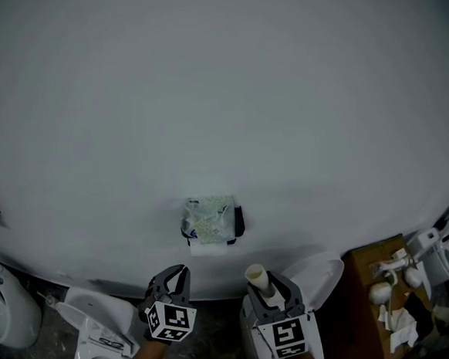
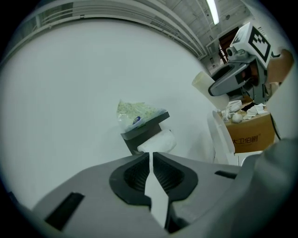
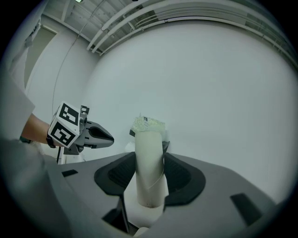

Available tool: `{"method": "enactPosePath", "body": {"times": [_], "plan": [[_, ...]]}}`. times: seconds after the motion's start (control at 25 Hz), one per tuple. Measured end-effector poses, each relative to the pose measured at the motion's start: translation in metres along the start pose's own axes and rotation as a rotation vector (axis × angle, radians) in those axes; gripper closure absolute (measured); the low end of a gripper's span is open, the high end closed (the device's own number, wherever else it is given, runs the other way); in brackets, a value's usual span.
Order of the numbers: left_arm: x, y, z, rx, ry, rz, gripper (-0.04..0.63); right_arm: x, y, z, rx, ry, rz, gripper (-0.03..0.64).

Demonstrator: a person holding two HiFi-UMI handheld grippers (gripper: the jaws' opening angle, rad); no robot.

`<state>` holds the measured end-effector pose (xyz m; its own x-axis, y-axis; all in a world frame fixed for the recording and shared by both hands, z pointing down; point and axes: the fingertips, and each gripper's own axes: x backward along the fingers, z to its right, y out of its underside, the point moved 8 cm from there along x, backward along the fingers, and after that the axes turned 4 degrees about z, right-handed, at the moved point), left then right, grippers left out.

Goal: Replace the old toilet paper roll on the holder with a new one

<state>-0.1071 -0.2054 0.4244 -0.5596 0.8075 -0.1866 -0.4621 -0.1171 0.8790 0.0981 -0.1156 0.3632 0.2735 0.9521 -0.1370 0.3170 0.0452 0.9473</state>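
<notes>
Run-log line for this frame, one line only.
left gripper: shut | right gripper: shut on cardboard tube | holder: white roll under its shelf, plastic bag on top

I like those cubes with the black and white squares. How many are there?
2. The left cube sits on the left gripper, low in the head view. The right cube sits on the right gripper beside it. None seems hidden.

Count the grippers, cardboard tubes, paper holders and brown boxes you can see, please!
Grey two-jaw grippers: 2, left gripper and right gripper
Pale cardboard tube: 1
Dark wall-mounted paper holder: 1
Brown cardboard box: 1
Total: 5
</notes>
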Motion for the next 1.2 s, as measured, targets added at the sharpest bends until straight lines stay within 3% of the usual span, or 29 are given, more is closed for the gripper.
{"method": "enactPosePath", "body": {"times": [0.48,0.76,1.2], "plan": [[0.030,-0.005,-0.025,0.125,-0.087,0.073,0.589,-0.001,-0.004,0.028,-0.048,0.010,0.016,0.430],[0.058,-0.013,-0.043,0.185,-0.179,0.096,0.589,0.007,-0.001,0.042,-0.089,0.035,0.019,0.430],[0.119,0.007,-0.050,0.274,-0.318,0.076,0.589,0.038,0.006,0.061,-0.111,0.082,0.031,0.430]]}}
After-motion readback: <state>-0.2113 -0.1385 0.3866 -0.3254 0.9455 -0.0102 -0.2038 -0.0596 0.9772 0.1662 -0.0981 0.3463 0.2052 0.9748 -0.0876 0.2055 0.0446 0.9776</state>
